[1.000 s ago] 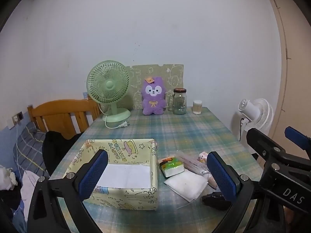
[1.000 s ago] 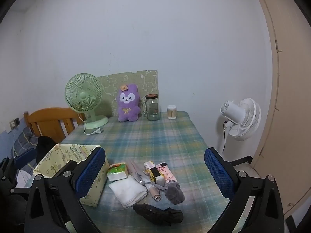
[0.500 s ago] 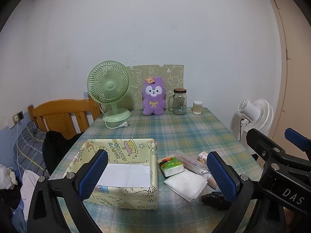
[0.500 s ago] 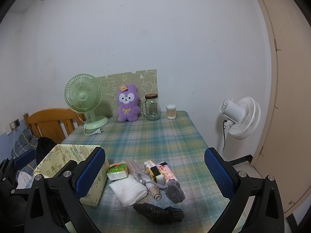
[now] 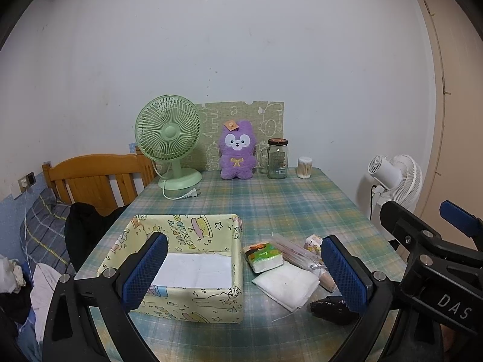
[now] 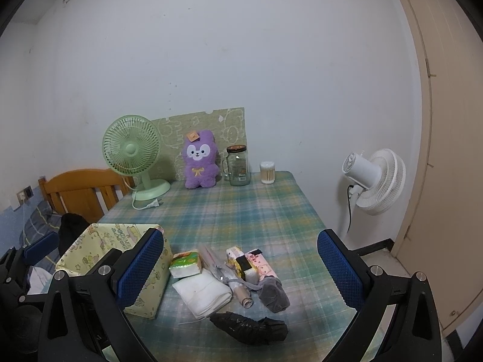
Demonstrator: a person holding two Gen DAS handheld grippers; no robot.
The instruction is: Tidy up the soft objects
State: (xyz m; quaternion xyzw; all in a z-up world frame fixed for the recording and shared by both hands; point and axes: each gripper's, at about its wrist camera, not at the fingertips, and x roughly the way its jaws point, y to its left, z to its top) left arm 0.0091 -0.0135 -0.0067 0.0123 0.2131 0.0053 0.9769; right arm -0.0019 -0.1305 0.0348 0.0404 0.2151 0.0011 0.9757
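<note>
Clearly nothing gripped: left gripper (image 5: 241,271) and right gripper (image 6: 241,268) both spread wide, hovering above the table (image 6: 241,211). Soft items piled just beside the yellow box (image 5: 187,298): tissue pack (image 6: 185,264), white cloth (image 6: 205,297), grey pouch (image 6: 273,295), black fabric (image 6: 250,327) nearest the edge. Likely snags: pinching two overlapping pieces at once, or nudging the black fabric off the table.

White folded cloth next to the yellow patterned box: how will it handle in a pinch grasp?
The white folded cloth looks thin and layered, so it is probably floppy and may unfold if lifted by one edge. It lies flat on the plaid tablecloth, so the fingers may snag that fabric too. It is likely light; pushing would probably bunch it.
</note>
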